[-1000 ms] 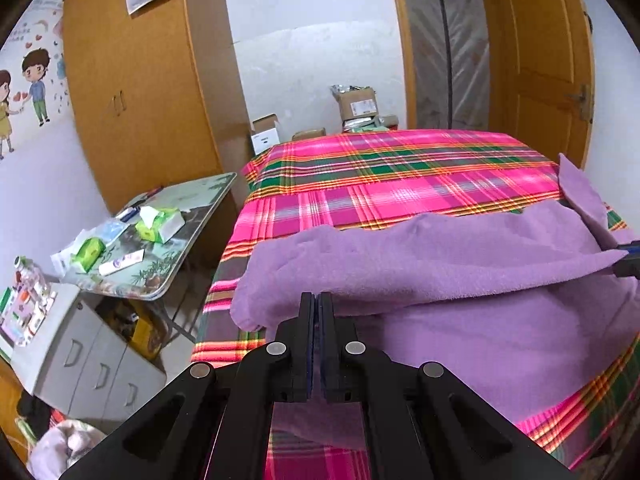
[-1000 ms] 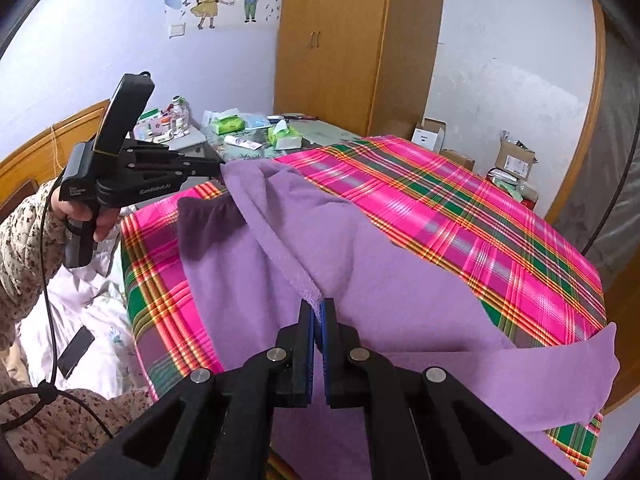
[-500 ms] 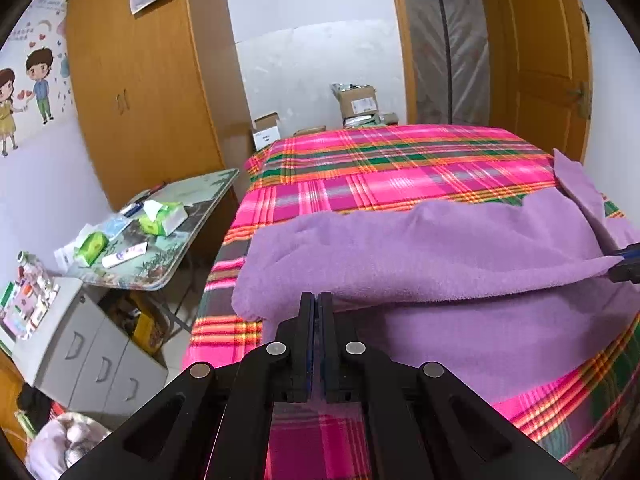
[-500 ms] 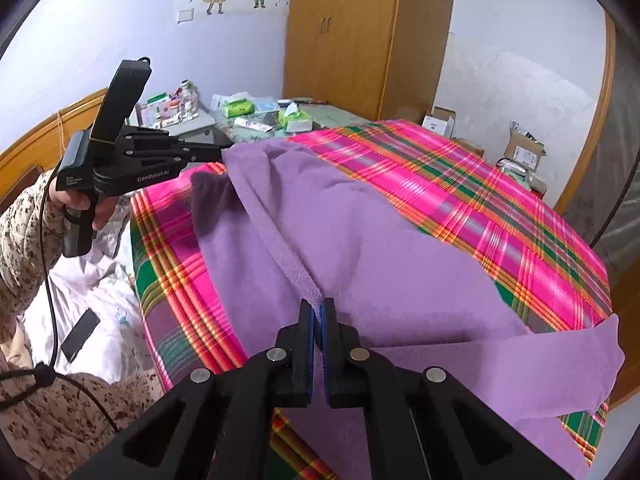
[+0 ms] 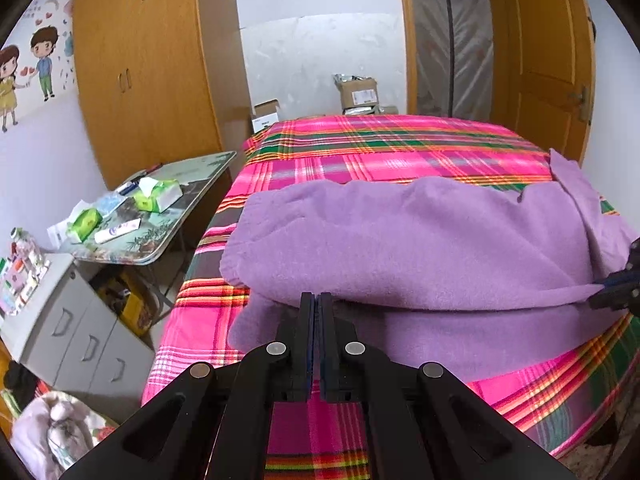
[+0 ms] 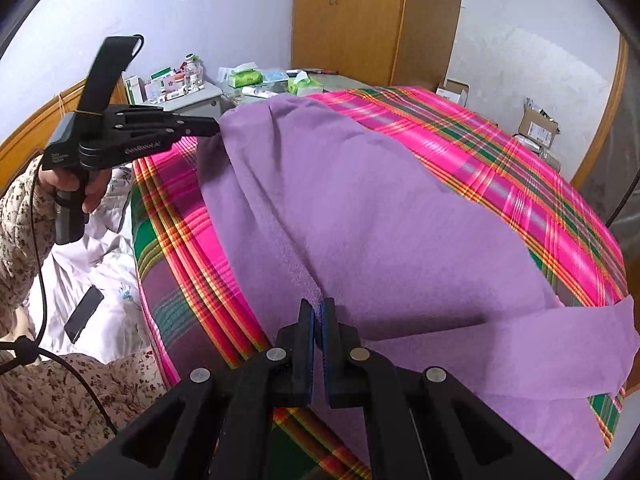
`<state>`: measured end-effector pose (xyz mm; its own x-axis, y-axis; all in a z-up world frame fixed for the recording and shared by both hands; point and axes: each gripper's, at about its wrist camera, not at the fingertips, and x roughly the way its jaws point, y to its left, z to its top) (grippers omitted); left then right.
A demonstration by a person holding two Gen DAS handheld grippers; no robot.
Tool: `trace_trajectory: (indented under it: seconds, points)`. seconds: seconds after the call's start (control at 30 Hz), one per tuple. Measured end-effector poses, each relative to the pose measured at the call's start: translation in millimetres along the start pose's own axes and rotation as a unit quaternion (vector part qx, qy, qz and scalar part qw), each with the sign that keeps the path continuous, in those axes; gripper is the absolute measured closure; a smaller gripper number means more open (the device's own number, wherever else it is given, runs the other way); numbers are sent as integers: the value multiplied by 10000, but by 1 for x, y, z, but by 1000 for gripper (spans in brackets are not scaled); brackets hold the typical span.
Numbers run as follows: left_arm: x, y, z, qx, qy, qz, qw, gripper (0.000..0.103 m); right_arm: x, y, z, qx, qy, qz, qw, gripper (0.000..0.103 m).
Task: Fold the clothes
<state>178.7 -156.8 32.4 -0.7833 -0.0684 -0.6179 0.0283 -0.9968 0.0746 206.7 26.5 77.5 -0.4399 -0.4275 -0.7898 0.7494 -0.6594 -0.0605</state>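
Already the purple garment (image 6: pixel 360 208) is doubled over lengthwise on the plaid bedspread (image 6: pixel 500 168), its upper layer draped over the lower one and reaching most of the way across. The fold looks about half made: the top layer has not been laid flat, since both claws are clamped on its near edge and hold it up off the layer beneath. The left gripper (image 5: pixel 316 300) has its jaws pressed together on the fabric edge at one end, and the right gripper (image 6: pixel 318 308) pinches the same edge at the other end, with the cloth running taut between them. From the right wrist view the left gripper (image 6: pixel 208 126) shows from the side, held by a hand (image 6: pixel 72 184) in a flowered sleeve (image 6: pixel 20 208), its tip buried in the cloth corner.

What seems left is to lower and release that edge, smooth it, and then make further folds; a long strip, perhaps a sleeve or leg (image 6: pixel 540 344), trails loose toward the bed's far corner and has not been tucked in.

How the garment is cut I cannot tell; its full outline is hidden under the folded layer. The pinch points themselves sit behind the jaws, so how much cloth each claw has is unclear. A side table (image 5: pixel 172 216) with tissue packs stands beside the bed.
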Motion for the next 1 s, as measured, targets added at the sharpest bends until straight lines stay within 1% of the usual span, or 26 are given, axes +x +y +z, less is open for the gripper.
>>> trace_trajectory:
  seconds: [0.07, 0.17, 0.23, 0.3, 0.33, 0.4, 0.5, 0.53, 0.63, 0.7, 0.77, 0.8, 0.87, 0.9, 0.97, 1.0]
  points:
    - [-1, 4, 0, -185, 14, -81, 9998, 102, 2, 0, -1, 27, 35, -3, 10000, 100]
    - [2, 12, -2, -485, 168, -271, 9983, 100, 4, 0, -3, 53, 42, -11, 10000, 100]
    - [4, 15, -2, -614, 211, -399, 9971, 93, 5, 0, -3, 67, 48, -16, 10000, 100]
    - [5, 18, -1, -795, 277, -609, 9946, 80, 6, 1, -3, 45, 47, -33, 10000, 100]
    - [6, 20, 0, -907, 303, -730, 9927, 78, 6, 1, -3, 36, 35, -44, 10000, 100]
    - [9, 25, 1, -1146, 330, -960, 9882, 78, 5, 0, -3, 32, 13, -47, 10000, 100]
    - [19, 31, 5, -1430, 460, -1114, 9824, 78, 4, -1, -4, 14, -7, -54, 10000, 100]
    - [23, 32, 7, -1532, 526, -1134, 9802, 78, 4, -2, -5, 2, -10, -61, 10000, 100]
    - [27, 30, 9, -1584, 651, -1004, 9801, 78, 3, -5, -5, 29, -37, -75, 10000, 100]
    - [27, 30, 8, -1651, 690, -1026, 9785, 78, 2, -7, -4, 56, -58, -83, 9999, 100]
    - [25, 35, 7, -1798, 699, -929, 9768, 78, 2, -9, -4, 72, -79, -79, 9999, 100]
    - [23, 37, 6, -1872, 704, -881, 9758, 73, 2, -11, -4, 88, -90, -73, 9999, 100]
    - [22, 43, 2, -2116, 735, -919, 9702, 64, 1, -13, -5, 131, -107, -65, 9998, 100]
    - [21, 45, 0, -2236, 751, -938, 9672, 61, 1, -14, -5, 150, -107, -53, 9998, 100]
    - [24, 48, 0, -2374, 811, -1044, 9624, 61, 1, -16, -7, 164, -94, -45, 9998, 100]
    - [26, 48, 2, -2400, 813, -1017, 9620, 61, 0, -17, -7, 169, -100, -35, 9998, 100]
